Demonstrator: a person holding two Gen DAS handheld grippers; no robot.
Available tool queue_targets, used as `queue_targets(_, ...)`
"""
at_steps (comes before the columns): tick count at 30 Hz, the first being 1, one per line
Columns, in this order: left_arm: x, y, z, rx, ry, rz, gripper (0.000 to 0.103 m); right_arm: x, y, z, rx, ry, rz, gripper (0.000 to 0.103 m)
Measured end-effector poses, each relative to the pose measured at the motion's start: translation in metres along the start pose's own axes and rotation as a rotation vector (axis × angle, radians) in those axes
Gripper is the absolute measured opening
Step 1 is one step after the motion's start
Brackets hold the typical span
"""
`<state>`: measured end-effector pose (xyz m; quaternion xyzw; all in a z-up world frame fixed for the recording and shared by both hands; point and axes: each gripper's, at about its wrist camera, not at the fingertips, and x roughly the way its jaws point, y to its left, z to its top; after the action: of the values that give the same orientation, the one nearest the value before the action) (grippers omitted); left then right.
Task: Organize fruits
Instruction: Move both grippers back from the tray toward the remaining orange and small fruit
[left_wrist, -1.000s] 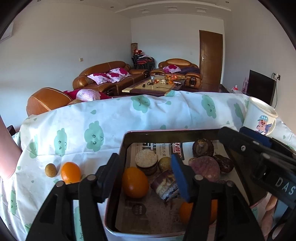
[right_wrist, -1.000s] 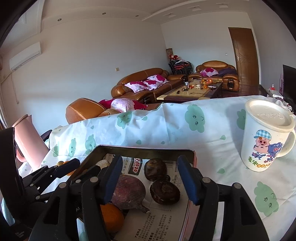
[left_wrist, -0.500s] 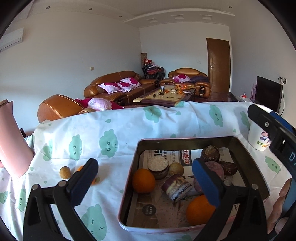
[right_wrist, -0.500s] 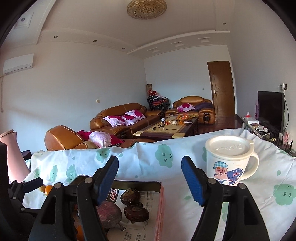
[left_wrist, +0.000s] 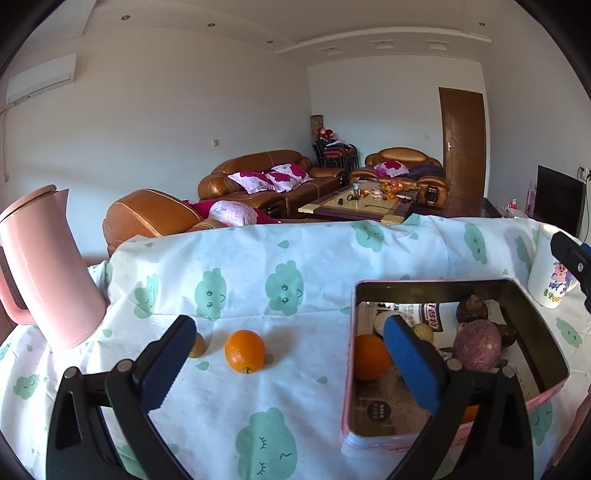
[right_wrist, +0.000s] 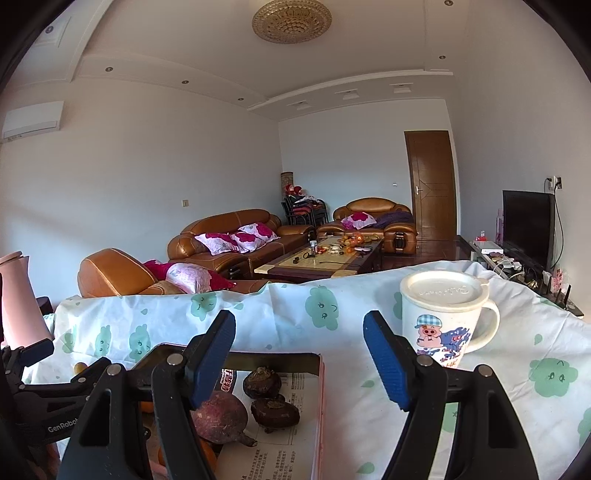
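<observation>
Trouble looked most likely with the round orange fruit (left_wrist: 245, 351) that lay loose on the white tablecloth printed with green clouds (left_wrist: 258, 280), to the left of the pink-rimmed rectangular metal tin lined with newspaper (left_wrist: 436, 284). The left gripper (left_wrist: 291, 362) hung above it, its blue-padded fingers spread wide and holding nothing. A smooth, round fruit on soft cloth could roll away if one pad touched first, or squirt out of a pinch that landed off-centre. A small brownish fruit (left_wrist: 197, 345) sat just beside the left finger and might be knocked toward the tall pink plastic jug (left_wrist: 48, 266).

The tin already held another orange (left_wrist: 369, 357), a purple round root (left_wrist: 476, 345) and dark brown bulbs (right_wrist: 275, 398), so a careless drop could bounce off them.

The right gripper (right_wrist: 299, 354) was also spread and empty over the tin's right edge, near the white lidded cartoon-pig mug (right_wrist: 443, 317); a sideways swing could tip it.
</observation>
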<state>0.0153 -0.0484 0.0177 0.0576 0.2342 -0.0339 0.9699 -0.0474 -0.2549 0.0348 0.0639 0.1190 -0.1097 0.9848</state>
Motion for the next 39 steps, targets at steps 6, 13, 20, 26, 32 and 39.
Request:
queue_targets(6,-0.001,0.013,-0.003,0.001,0.012,0.017,0.103,-0.005,0.006,-0.007,0.085,0.054,0.0,0.073)
queue_targets(13,-0.002,0.034,-0.007,-0.029,0.027,0.02,0.103,-0.009,0.034,-0.013,0.082,0.078,0.015,0.073)
queue_targets(20,0.002,0.065,-0.011,-0.062,0.044,0.045,0.103,-0.01,0.076,-0.02,0.062,0.103,0.078,0.073)
queue_targets(26,0.006,0.097,-0.014,-0.101,0.06,0.071,0.103,-0.009,0.112,-0.024,0.028,0.115,0.124,0.073)
queue_targets(32,0.012,0.124,-0.015,-0.118,0.068,0.108,0.103,-0.005,0.14,-0.027,0.005,0.132,0.156,0.073)
queue_targets(39,0.022,0.154,-0.017,-0.145,0.095,0.156,0.103,0.005,0.169,-0.031,-0.039,0.169,0.182,0.073)
